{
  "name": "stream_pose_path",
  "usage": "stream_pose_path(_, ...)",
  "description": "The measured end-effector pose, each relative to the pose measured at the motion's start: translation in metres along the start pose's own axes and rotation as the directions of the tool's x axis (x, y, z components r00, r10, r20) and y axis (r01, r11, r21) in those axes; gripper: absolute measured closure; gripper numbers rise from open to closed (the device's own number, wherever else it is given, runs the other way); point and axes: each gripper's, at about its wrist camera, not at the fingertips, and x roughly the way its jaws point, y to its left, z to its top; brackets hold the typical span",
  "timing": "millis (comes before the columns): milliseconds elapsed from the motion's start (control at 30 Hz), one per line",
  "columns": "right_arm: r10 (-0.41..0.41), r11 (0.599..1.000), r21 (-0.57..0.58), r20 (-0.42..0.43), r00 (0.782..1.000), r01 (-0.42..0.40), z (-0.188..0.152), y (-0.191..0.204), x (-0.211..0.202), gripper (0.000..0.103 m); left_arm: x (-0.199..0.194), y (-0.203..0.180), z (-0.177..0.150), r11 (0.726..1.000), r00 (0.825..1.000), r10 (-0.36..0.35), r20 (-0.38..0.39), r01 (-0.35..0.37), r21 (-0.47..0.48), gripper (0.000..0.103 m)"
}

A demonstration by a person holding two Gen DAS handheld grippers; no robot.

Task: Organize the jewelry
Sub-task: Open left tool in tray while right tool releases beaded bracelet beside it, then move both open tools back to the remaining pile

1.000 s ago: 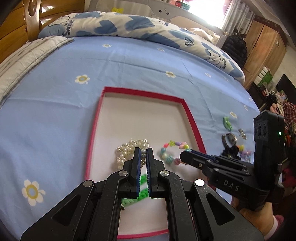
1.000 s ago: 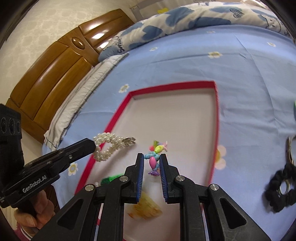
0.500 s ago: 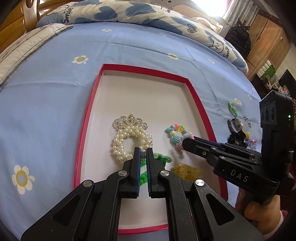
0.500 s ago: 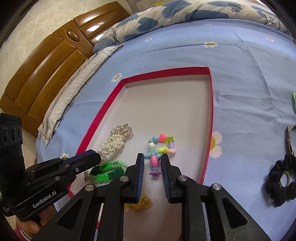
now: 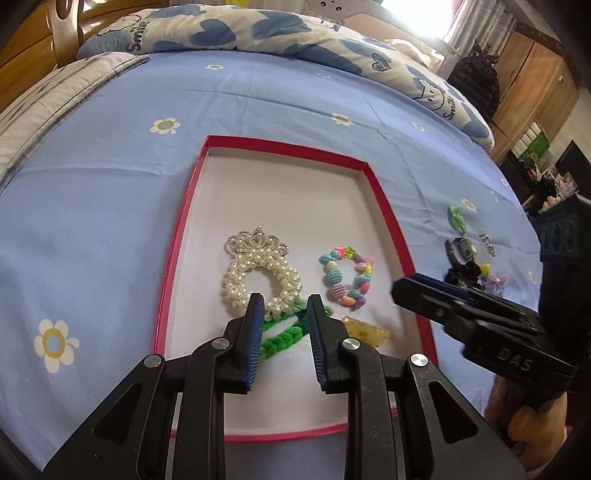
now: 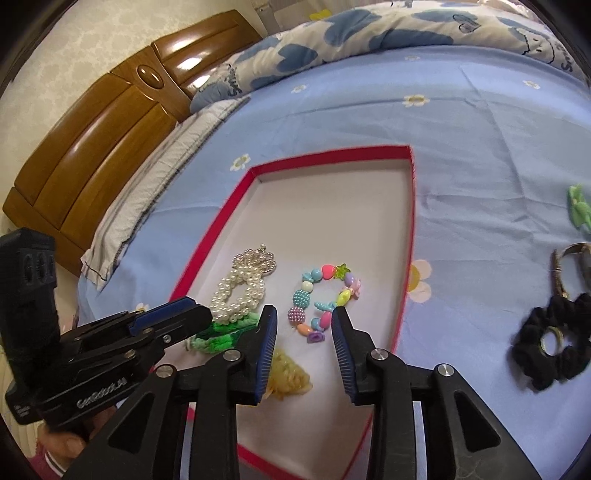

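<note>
A red-rimmed white tray (image 5: 380,195) (image 6: 412,206) lies on the blue bedsheet. In it lie a pearl bracelet with a crown (image 5: 258,273) (image 6: 242,288), a colourful bead bracelet (image 5: 347,277) (image 6: 325,295), a green braided band (image 5: 284,332) (image 6: 221,332) and a yellow clip (image 5: 365,330) (image 6: 288,376). My left gripper (image 5: 284,306) is open and empty, just behind the pearl bracelet. My right gripper (image 6: 303,317) is open and empty, its tips beside the bead bracelet's near edge.
Right of the tray on the sheet lie a green clip (image 5: 458,218) (image 6: 580,206), a watch (image 5: 461,251) (image 6: 569,269), a black scrunchie (image 6: 554,343), a small sparkly piece (image 5: 487,243) and a purple piece (image 5: 495,284). A folded quilt (image 5: 258,29) and wooden headboard (image 6: 92,140) lie beyond.
Both grippers have opened and let go: the pearl bracelet and the bead bracelet now lie in the tray. Both grippers have drawn back slightly.
</note>
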Motion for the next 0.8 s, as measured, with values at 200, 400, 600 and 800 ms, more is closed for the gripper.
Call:
stream_pose_path(200,-0.017,0.999,0.039,0.058,0.998,0.015,-0.015,-0.015,-0.043,0.062,-0.010,-0.020,-0.004,1.000,1.000,-0.023,0.008,0.023,0.020,0.068)
stream_pose_path(400,-0.090,0.990,0.117,0.106,0.990,0.077,-0.035,-0.049,-0.085,0.054,-0.015,-0.047,-0.008,0.997,0.998,-0.056,0.010,0.055,0.045,0.054)
stream_pose_path(600,-0.178,0.969,0.196,0.139,0.974,0.149,-0.057,-0.088,-0.123,0.052,-0.015,-0.078,-0.013,0.992,0.996,-0.087,-0.010,0.088,0.095,0.053)
stream_pose_path(800,-0.249,0.939,0.279,0.155,0.956,0.199,-0.080,-0.124,-0.151,0.048,-0.013,-0.107,-0.016,0.984,0.994,-0.109,-0.024,0.111,0.140,0.051)
